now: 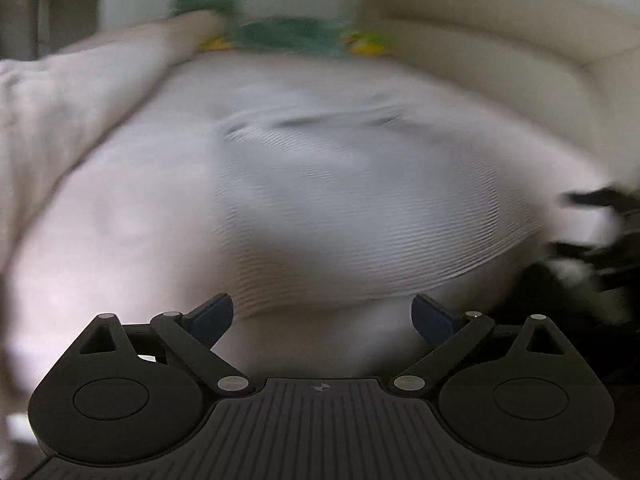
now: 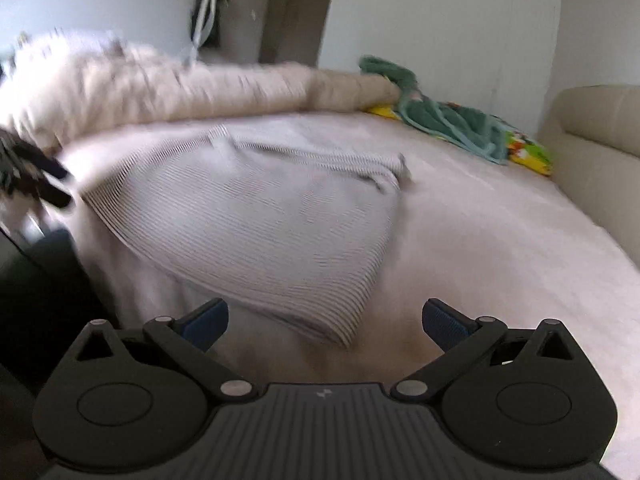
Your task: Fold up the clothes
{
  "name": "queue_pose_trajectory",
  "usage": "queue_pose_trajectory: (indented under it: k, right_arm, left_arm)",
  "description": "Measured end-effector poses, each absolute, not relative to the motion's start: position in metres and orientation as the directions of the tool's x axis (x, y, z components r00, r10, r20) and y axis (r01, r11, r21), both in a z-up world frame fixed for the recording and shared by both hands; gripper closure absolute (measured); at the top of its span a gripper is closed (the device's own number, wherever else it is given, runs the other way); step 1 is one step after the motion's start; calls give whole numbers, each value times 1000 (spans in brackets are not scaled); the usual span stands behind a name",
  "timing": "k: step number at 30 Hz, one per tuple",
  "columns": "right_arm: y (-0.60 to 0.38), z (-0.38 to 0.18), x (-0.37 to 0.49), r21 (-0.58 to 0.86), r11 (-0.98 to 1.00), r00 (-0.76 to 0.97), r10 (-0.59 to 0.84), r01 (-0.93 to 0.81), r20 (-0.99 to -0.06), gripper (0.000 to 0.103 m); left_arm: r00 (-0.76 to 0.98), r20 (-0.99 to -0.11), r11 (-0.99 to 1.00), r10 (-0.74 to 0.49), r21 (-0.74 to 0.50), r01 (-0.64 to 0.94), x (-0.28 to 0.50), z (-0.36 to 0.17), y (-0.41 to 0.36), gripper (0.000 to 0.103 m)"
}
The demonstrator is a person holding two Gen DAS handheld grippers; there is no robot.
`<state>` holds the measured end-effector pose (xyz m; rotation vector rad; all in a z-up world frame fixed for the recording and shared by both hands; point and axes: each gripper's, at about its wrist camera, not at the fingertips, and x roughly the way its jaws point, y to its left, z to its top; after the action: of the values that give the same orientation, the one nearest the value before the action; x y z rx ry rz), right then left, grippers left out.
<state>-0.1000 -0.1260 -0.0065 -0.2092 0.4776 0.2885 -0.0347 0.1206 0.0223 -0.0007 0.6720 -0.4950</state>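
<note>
A grey-and-white striped garment [image 2: 256, 208] lies spread flat on the pale bed sheet [image 2: 480, 240], one sleeve bunched at its far right corner. In the blurred left wrist view the same striped garment [image 1: 340, 200] fills the middle of the bed. My left gripper [image 1: 322, 318] hovers open just short of the garment's near hem, nothing between its blue pads. My right gripper [image 2: 326, 322] is open too, above the garment's near corner, holding nothing. The left gripper [image 2: 44, 180] shows as a dark blur at the left edge of the right wrist view.
A rolled beige duvet [image 2: 180, 84] lies along the bed's far side. A green cloth [image 2: 440, 120] and a yellow printed item [image 2: 528, 152] sit at the far corner. A cream padded headboard [image 2: 600, 140] borders the right. The bed's dark left edge [image 2: 44, 280] drops away.
</note>
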Motion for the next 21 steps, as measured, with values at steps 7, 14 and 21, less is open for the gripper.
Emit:
queue_pose_trajectory:
  k: [7, 14, 21]
  right_arm:
    - [-146, 20, -24, 297, 905, 836, 403, -305, -373, 0]
    - [-139, -29, 12, 422, 885, 790, 397, -196, -467, 0]
    - [-112, -32, 13, 234, 950, 759, 308, -210, -573, 0]
  left_arm:
    - [747, -466, 880, -474, -211, 426, 53, 45, 79, 4]
    - [706, -675, 976, -214, -123, 179, 120, -9, 74, 4]
    - [708, -669, 973, -225, -109, 205, 113, -10, 67, 1]
